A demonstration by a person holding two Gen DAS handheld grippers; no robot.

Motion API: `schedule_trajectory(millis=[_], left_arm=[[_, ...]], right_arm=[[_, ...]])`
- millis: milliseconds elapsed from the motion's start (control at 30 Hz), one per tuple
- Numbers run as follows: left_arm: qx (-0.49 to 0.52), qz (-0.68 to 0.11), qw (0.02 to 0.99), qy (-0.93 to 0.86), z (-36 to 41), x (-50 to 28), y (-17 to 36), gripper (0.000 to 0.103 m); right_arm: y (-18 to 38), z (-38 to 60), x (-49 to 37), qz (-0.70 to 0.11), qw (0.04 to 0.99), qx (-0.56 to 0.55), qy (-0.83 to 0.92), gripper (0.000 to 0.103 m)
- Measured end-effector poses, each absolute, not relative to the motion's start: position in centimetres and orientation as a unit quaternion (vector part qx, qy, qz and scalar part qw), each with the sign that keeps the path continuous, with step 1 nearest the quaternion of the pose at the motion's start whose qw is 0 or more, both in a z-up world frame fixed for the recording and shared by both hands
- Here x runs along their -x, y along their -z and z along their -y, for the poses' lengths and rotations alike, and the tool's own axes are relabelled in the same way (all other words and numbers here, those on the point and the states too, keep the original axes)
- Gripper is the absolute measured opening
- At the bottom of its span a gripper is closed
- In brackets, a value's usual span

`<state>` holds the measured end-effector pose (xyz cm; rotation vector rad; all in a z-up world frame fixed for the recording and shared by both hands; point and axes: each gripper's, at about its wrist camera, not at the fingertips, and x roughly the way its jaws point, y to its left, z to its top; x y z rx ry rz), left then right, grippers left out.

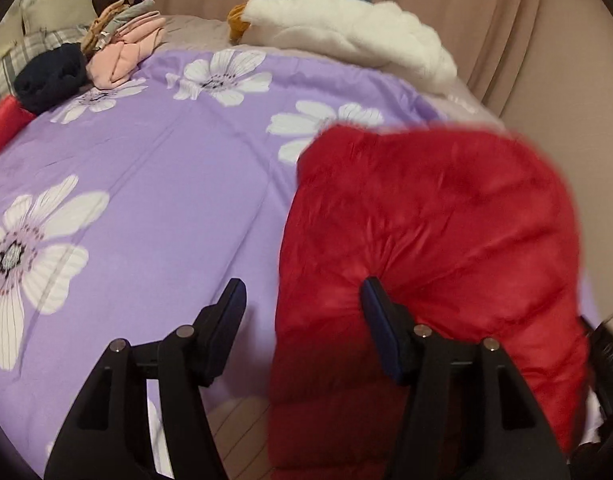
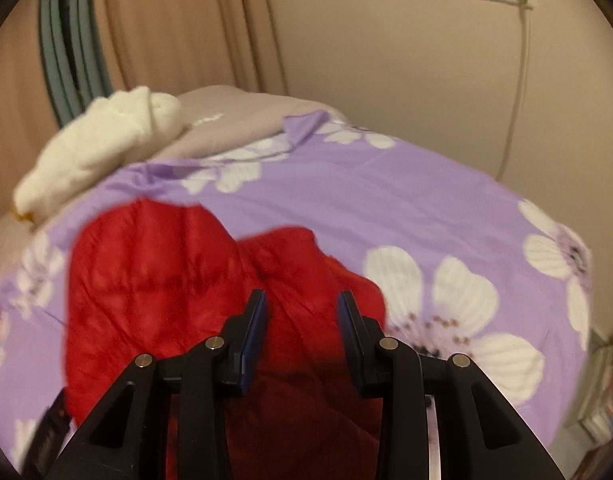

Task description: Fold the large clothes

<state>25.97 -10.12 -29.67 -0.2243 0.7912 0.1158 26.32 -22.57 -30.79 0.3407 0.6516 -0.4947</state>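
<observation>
- Risk, left side: left gripper (image 1: pixel 302 286) has its jaws apart and clamps nothing. If the red puffer jacket (image 1: pixel 426 220) gets lifted now, we judge its whole left half sags and the fold line goes crooked.
- Cause: only the jacket's left edge sits in the gap. The outer finger is over bare purple duvet (image 1: pixel 166 160), and the inner finger lies against the red shell without pinching it.
- Risk, left side: closing here could grab duvet along with the jacket, since both lie under the gap.
- Risk, middle: the shell looks slick and puffy, so we expect a thin bite to slip out. The jacket's near end hangs past the bed edge over the wood floor (image 1: pixel 242 432), so a slip likely drops it there.
- Risk, right side: right gripper (image 2: pixel 302 296) shows a narrow gap packed with red fabric. We read that as clamped on a thick fold of the jacket (image 2: pixel 146 280), though pad contact isn't crisp in the blur. A one-sided hold twists the garment.
- Jacket vs left claw: the bulk sits right of and beyond the fingertips, with the edge between the fingers.
- Jacket vs right claw: the bulk sits left of and beyond the fingertips, with a bunched ridge running into the gap.
- Jacket vs white plush goose (image 1: pixel 346 28): it's on our side of the goose, near it but apart, with a strip of duvet between. It's the same in the right wrist view, goose (image 2: pixel 98 148) behind the jacket.
- The folded clothes pile (image 1: pixel 122 56) sits well left of the goose, clear of the work.
</observation>
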Motion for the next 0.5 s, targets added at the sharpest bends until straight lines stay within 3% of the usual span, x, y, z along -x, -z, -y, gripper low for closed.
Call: schedule_trajectory(millis=[133, 233, 500], left_arm=[[0.112, -0.361, 0.924, -0.049, 10.0, -25.7, 31.2, 0.061], [0.103, -0.355, 0.928, -0.039, 10.0, -25.9, 31.6, 0.061], [0.115, -0.363, 0.924, -0.035, 10.0, -27.3, 32.1, 0.062]], right_arm=[[32.8, 22.3, -26.0, -0.295, 0.912, -0.126, 0.257, 0.050], [34.2, 21.5, -26.4, -0.286, 0.920, -0.076, 0.259, 0.050], [35.2, 23.6, -27.5, -0.287, 0.920, -0.149, 0.220, 0.051]])
